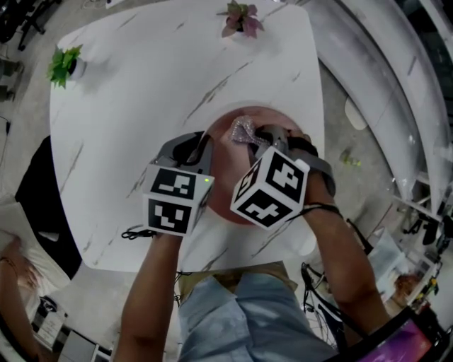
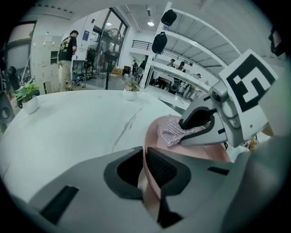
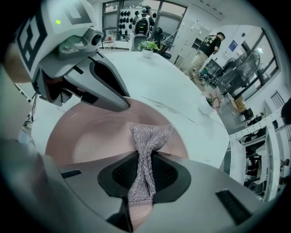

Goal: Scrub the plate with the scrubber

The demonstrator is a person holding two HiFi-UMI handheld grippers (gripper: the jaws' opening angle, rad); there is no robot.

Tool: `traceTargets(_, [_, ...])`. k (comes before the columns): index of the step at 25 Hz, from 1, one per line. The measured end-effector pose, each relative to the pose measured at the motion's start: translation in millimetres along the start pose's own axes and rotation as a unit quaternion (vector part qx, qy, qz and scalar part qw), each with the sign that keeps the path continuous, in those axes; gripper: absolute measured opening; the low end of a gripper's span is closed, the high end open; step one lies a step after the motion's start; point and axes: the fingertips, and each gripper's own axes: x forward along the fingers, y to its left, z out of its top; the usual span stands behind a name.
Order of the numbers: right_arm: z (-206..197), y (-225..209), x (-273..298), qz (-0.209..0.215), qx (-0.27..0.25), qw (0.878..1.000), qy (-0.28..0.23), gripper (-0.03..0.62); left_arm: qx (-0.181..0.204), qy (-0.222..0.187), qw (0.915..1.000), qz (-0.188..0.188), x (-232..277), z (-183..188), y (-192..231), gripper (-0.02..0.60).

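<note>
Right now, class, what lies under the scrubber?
The pink plate, on the white table. The scrubber, clamped in the right gripper, covers the patch directly beneath it.

I count 1 pink plate (image 3: 82, 136), 1 silver mesh scrubber (image 3: 150, 134), 1 white table (image 1: 141, 106). 2 grippers: left gripper (image 2: 143, 154), right gripper (image 3: 146, 157). 2 potted plants: 1 green plant (image 1: 65, 63), 1 pink-leaved plant (image 1: 241, 18).

Marble table (image 1: 141, 106) bears plate (image 1: 270, 112), green plant (image 1: 65, 65), pink plant (image 1: 241, 19).

From above, the left hand-held gripper (image 1: 207, 139) and right hand-held gripper (image 1: 260, 134) hide most of the plate (image 1: 226, 159).
</note>
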Motion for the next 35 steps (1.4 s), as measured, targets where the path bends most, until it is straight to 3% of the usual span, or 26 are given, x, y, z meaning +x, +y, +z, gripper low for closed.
traceTargets(22, [6.2,104.5,-25.1,0.088,-0.06,0.993,-0.049,0.087,0.012,0.003,0.9999,-0.002,0.0,-0.8,0.6,0.025])
traceTargets(35, [-41.6,108.4,-34.4,0.12,-0.002,0.993,-0.002,0.087,0.023,0.024,0.9994,-0.008,-2.4,-4.3,-1.8,0.026])
